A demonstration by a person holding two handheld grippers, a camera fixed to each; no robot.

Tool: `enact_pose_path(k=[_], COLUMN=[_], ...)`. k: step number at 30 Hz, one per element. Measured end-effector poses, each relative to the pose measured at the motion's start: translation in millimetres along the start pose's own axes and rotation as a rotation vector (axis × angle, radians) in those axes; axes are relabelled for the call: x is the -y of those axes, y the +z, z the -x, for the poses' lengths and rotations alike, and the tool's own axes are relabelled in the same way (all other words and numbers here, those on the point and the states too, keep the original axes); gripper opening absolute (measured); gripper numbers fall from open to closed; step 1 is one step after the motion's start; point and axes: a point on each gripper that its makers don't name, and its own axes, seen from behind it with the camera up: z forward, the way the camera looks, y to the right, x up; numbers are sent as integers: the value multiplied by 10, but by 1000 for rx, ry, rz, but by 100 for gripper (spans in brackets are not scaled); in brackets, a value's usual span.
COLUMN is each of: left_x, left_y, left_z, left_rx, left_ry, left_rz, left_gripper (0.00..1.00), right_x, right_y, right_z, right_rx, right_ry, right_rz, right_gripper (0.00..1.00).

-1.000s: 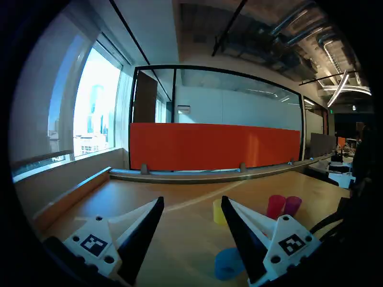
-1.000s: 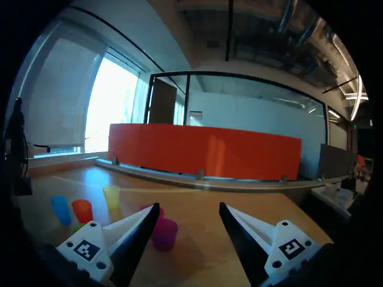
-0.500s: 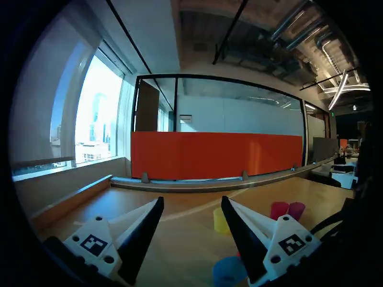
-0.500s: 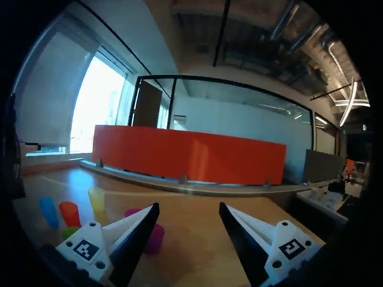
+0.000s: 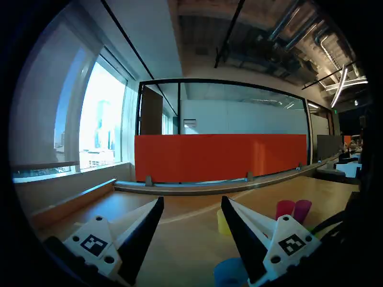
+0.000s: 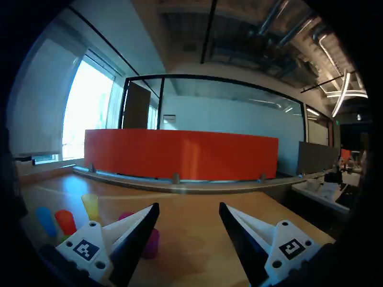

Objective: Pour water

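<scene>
In the left gripper view the window glares at far left. The left gripper hangs over the table, fingers spread, nothing between them. A yellow cup and a blue cup sit by its right finger, with a pink cup farther right. In the right gripper view a red cup stands at left, and the right gripper is spread and empty too.
</scene>
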Motion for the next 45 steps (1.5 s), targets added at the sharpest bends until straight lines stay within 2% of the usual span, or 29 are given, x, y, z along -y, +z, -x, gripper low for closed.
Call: enact_pose_path(k=[6,11,20,30,45], left_x=[-13,-7,121,168,223], left_y=[18,29,68,132,209], left_z=[44,152,316,569,741], left_rx=[-40,-59,-73,-36,-19], left_ry=[22,35,16,7,-20], left_rz=[-19,-34,-55,-55,-65], left_gripper=[88,88,88,88,88], right_x=[-45,-78,-34,-1,33], right_y=[51,59,54,44,26], right_z=[-10,2,87,59,-9], right_rx=[11,26,48,46,41], right_ry=[34,27,6,10,7], right_rz=[12,23,30,22,12], right_gripper=[97,97,97,97,97])
